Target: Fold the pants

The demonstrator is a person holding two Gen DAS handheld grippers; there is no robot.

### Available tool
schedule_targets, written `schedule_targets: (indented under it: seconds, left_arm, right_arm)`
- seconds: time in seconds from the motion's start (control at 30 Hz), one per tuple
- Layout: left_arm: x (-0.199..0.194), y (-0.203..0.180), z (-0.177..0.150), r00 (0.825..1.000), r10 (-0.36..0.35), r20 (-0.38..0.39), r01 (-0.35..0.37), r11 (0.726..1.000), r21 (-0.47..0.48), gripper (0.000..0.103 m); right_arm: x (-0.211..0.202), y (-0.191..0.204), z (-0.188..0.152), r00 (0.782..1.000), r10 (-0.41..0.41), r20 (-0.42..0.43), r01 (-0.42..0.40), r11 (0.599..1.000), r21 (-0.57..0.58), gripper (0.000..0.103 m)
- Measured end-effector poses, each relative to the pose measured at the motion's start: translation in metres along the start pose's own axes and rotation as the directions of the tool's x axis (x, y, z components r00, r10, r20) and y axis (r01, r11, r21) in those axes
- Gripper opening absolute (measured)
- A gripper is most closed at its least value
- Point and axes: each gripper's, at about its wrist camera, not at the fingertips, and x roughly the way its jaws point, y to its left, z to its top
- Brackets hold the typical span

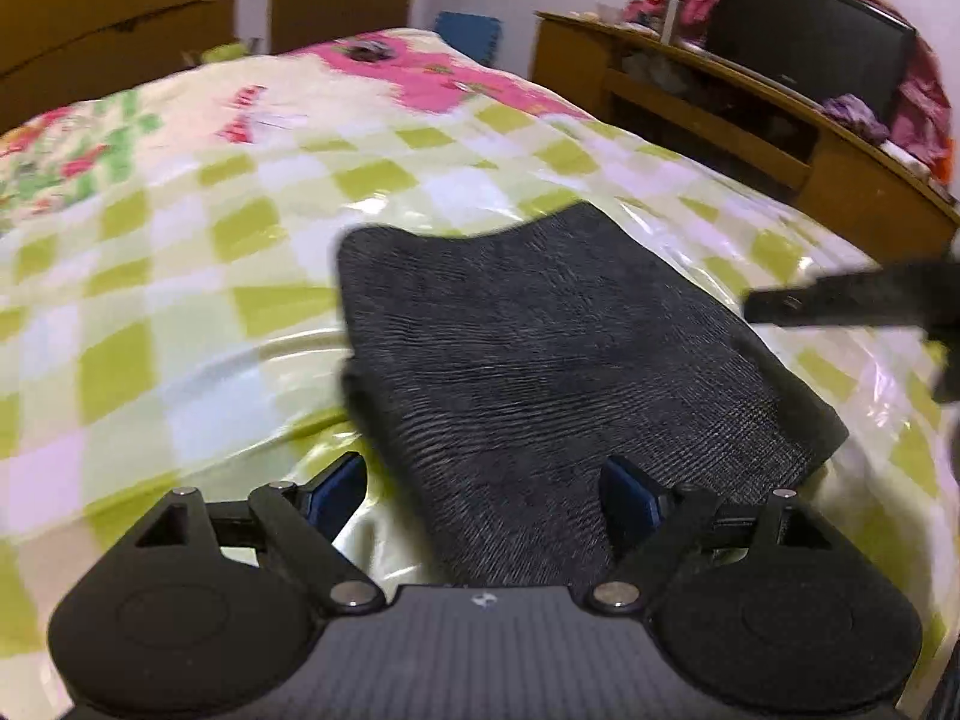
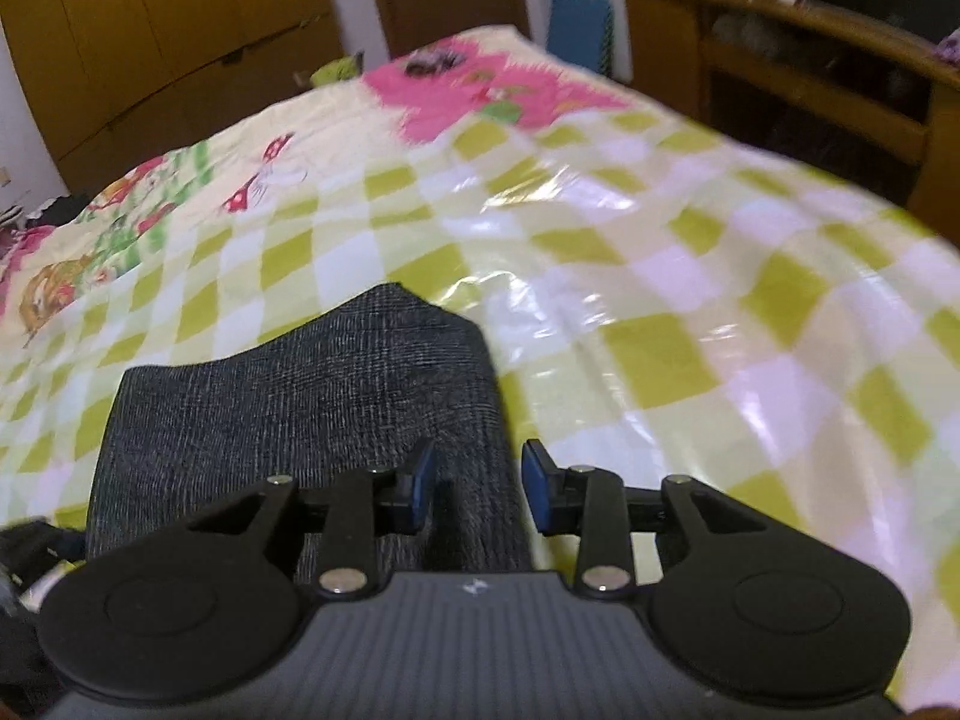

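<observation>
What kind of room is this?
Most likely a bedroom. A bed with a checked green and pink bedspread fills the view, wooden wardrobe doors stand behind it, and a wooden shelf unit sits beside it. Dark pants lie on the bed.

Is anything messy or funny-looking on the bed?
The pants look a bit off: their far edge dips in the middle and one far corner sticks up in a point, so the fold isn't square. The bedcover is wrinkly. Nothing looks spilled or broken.
</observation>
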Motion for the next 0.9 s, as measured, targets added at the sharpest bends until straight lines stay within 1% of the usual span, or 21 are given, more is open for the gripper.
schedule_targets:
  seconds: [0.1,0.17,0.2,0.23,0.27,0.3,0.33,0.37,0.4,0.47,0.57,0.63,0.8,0.9]
  left_arm:
    - [-0.021,0.004,-0.007,1.000,0.022,0.015,-0.021,0.999,-0.039,0.097]
    - [-0.029,0.002,-0.011,0.999,0.036,0.003,-0.036,0.998,-0.044,0.097]
    - [-0.031,0.000,-0.015,0.999,0.037,-0.007,-0.038,0.999,-0.035,0.097]
    - [-0.034,-0.003,-0.018,0.999,0.043,-0.014,-0.044,0.999,-0.023,0.097]
    - [-0.038,-0.007,-0.022,0.999,0.051,-0.016,-0.051,0.999,-0.011,0.097]
    - [-0.044,-0.010,-0.026,0.999,0.053,-0.012,-0.053,0.999,-0.008,0.097]
    - [-0.050,-0.011,-0.029,0.999,0.050,-0.005,-0.050,0.999,-0.012,0.097]
    - [-0.057,-0.012,-0.032,0.999,0.046,0.004,-0.046,0.999,-0.019,0.097]
    - [-0.063,-0.014,-0.035,0.999,0.047,0.013,-0.047,0.999,-0.026,0.097]
    - [-0.072,-0.019,-0.037,0.997,0.065,0.030,-0.064,0.997,-0.033,0.097]
    - [-0.091,-0.024,-0.043,0.991,0.102,0.091,-0.099,0.995,-0.032,0.099]
    - [-0.103,-0.027,-0.048,0.985,0.120,0.127,-0.118,0.993,-0.023,0.103]
    - [-0.123,-0.035,-0.065,0.969,0.179,0.171,-0.186,0.982,0.029,0.103]
    - [-0.130,-0.032,-0.075,0.970,0.171,0.170,-0.175,0.985,0.009,0.103]
  right_arm:
    - [-0.027,0.015,-0.016,0.998,0.021,0.059,-0.019,0.999,-0.040,0.034]
    - [-0.033,0.028,-0.028,0.998,0.032,0.060,-0.028,0.997,-0.073,0.032]
    - [-0.027,0.032,-0.032,0.999,0.013,0.036,-0.010,0.996,-0.092,0.032]
    - [-0.016,0.033,-0.034,1.000,-0.021,-0.013,0.019,0.995,-0.102,0.031]
    - [-0.006,0.032,-0.037,0.997,-0.051,-0.051,0.046,0.993,-0.106,0.027]
    - [-0.002,0.031,-0.038,0.995,-0.073,-0.062,0.066,0.993,-0.103,0.027]
    - [-0.006,0.031,-0.037,0.995,-0.076,-0.058,0.071,0.993,-0.092,0.029]
    - [-0.015,0.032,-0.035,0.997,-0.057,-0.045,0.054,0.996,-0.074,0.032]
    - [-0.024,0.033,-0.033,0.999,-0.035,-0.034,0.032,0.997,-0.065,0.031]
    - [-0.046,0.041,-0.033,1.000,-0.025,0.001,0.025,0.995,-0.094,0.032]
    - [-0.073,0.053,-0.044,0.999,-0.036,0.038,0.040,0.990,-0.136,0.037]
    - [-0.085,0.058,-0.056,0.999,-0.035,0.037,0.040,0.991,-0.126,0.037]
    - [-0.103,0.068,-0.092,1.000,-0.023,0.007,0.023,0.997,-0.070,0.037]
    - [-0.113,0.074,-0.111,1.000,-0.008,-0.003,0.008,1.000,-0.021,0.038]
